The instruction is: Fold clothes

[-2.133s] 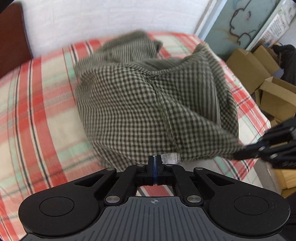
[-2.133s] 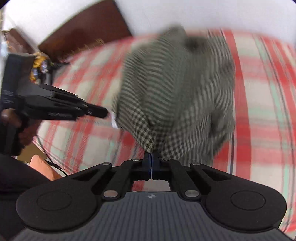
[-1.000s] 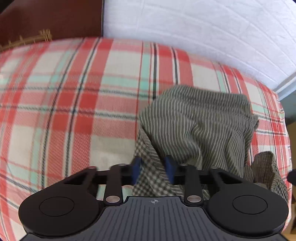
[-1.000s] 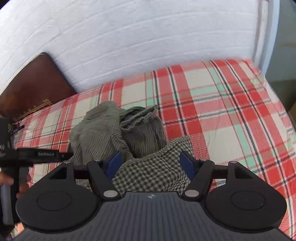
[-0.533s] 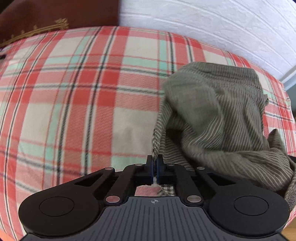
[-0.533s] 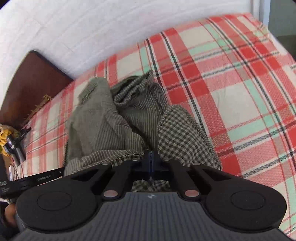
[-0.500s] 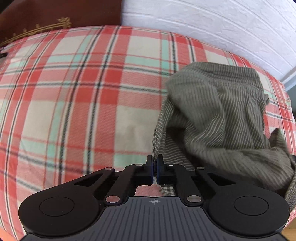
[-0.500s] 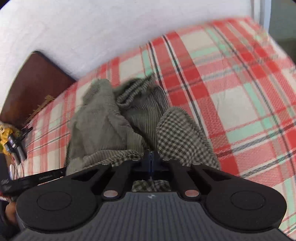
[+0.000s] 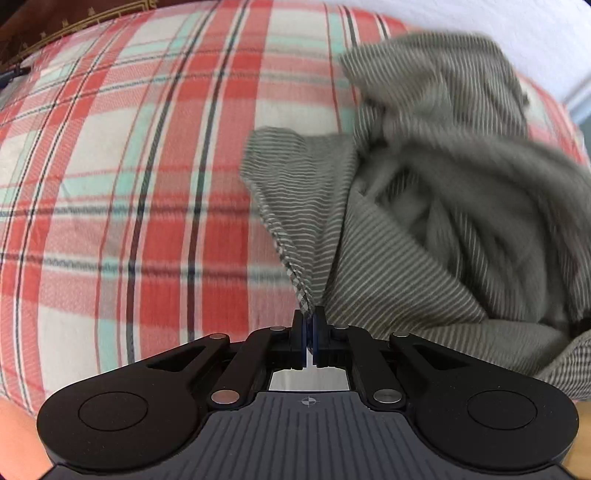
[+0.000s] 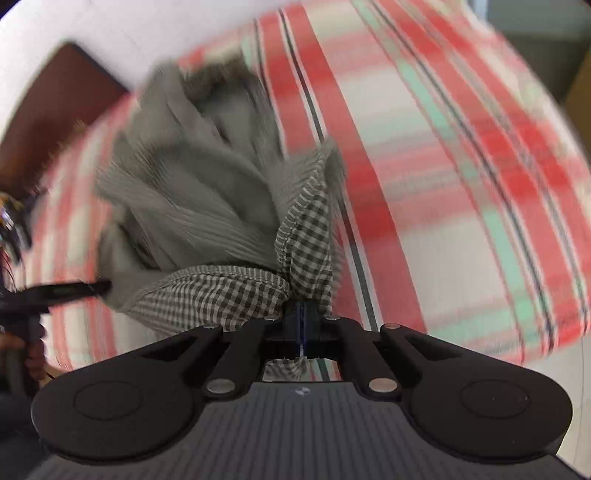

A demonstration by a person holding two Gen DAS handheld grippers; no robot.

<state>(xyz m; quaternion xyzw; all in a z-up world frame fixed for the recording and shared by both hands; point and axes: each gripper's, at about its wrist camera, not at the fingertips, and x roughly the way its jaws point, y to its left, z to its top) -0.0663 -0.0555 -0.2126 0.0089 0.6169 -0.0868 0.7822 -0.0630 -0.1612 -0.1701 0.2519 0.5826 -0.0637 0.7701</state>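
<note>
A green-grey checked garment (image 9: 436,206) lies bunched on the bed (image 9: 122,177), whose cover is a red, mint and cream plaid. Taking the garment as the landmark: the left gripper (image 9: 308,325) sits at its near left edge, jaws pressed fully together on a narrow fold of the cloth, which rises from the pinch as a tight ridge and then spreads out to the right into the crumpled mass. The side of the fabric facing up here reads as fine stripes; a checked patch shows at the garment's lower right corner in the left wrist view.

The right gripper (image 10: 302,317) is at the garment's near right edge, its jaws likewise closed with no gap, clamped on a gathered hem where the larger check pattern shows. From that grip the cloth fans away up and to the left; much of it is blurred. A scrap of the fabric shows through the opening behind the jaws.

To the left of the garment in the right wrist view, the left gripper's black fingers (image 10: 70,290) point toward its lower left edge, with part of a hand (image 10: 33,350) below them. Beyond the garment stand a white wall (image 10: 155,33) and, to its far left, a dark brown headboard (image 10: 55,103). The plaid bed cover lies bare to the garment's left in the left wrist view and to its right in the other
</note>
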